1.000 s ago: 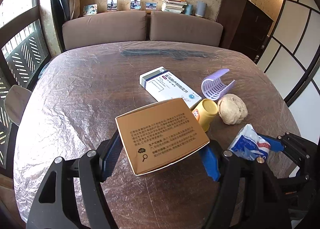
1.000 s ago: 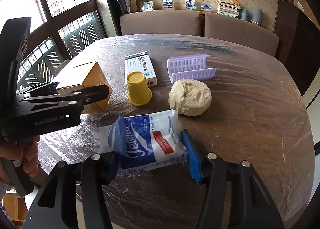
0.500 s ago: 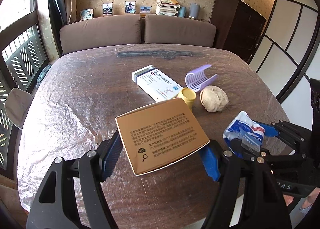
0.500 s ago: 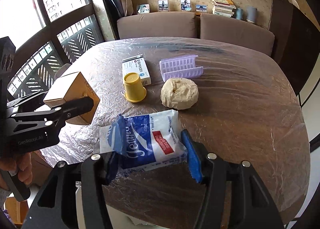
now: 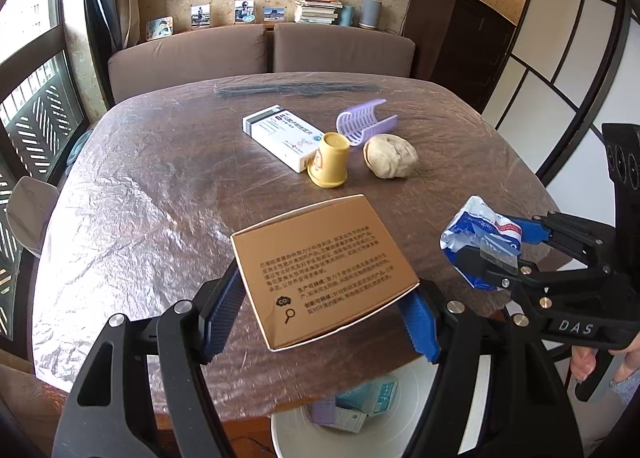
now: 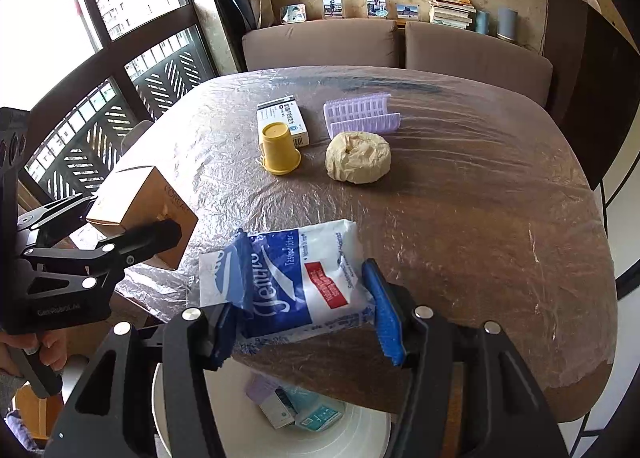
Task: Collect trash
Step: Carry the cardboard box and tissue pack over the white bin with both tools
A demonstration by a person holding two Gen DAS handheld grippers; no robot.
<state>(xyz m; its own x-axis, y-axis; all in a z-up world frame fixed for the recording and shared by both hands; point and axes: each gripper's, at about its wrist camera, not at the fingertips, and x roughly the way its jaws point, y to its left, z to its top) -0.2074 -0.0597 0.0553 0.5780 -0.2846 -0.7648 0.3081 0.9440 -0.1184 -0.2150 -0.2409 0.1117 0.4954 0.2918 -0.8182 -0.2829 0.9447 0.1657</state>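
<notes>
My left gripper (image 5: 320, 318) is shut on a tan cardboard box (image 5: 324, 270) and holds it over the table's near edge; the box also shows in the right wrist view (image 6: 140, 206). My right gripper (image 6: 308, 298) is shut on a blue and white tissue pack (image 6: 296, 278), also seen in the left wrist view (image 5: 480, 238). A white bin (image 6: 360, 434) with several discarded packs stands on the floor below the edge, also in the left wrist view (image 5: 416, 390).
On the plastic-covered table (image 5: 140, 186) lie a white medicine box (image 5: 280, 134), an upturned yellow cup (image 5: 330, 162), a crumpled paper ball (image 5: 390, 156) and a purple curved rack (image 5: 364, 122). A brown sofa (image 5: 260, 50) stands behind.
Both grippers have pulled back and up from the table with their loads. The bin below the table edge has come into view.
</notes>
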